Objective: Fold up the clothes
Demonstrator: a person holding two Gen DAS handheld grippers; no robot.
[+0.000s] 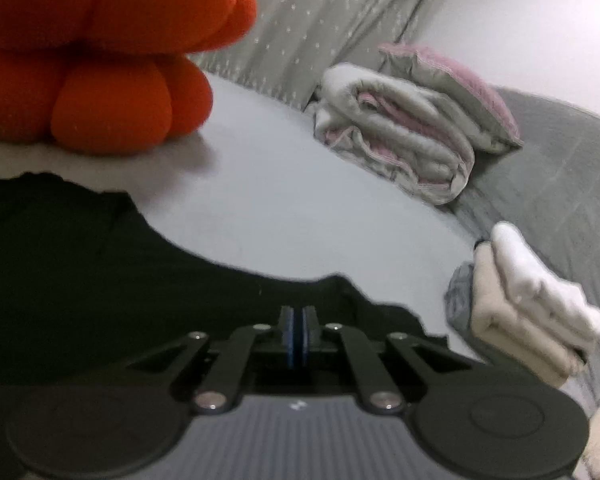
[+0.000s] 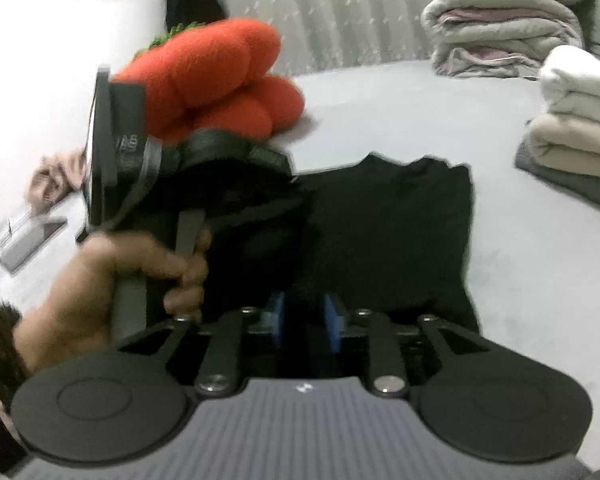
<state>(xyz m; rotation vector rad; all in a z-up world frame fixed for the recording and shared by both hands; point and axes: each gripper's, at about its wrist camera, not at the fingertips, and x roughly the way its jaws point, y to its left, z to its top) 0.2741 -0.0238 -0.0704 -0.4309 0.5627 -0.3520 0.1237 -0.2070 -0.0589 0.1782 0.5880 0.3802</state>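
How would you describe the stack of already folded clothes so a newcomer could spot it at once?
Start from the grey bed surface and look past the flat black garment to its right-hand side. There sits the small folded stack, white pieces on top, beige below, on something grey. It is smaller and tidier than the bulky grey-and-pink quilt behind it, and nothing like the orange plush cushion.

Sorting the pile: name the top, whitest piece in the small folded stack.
The white towel: top, brighter than the beige folds below.
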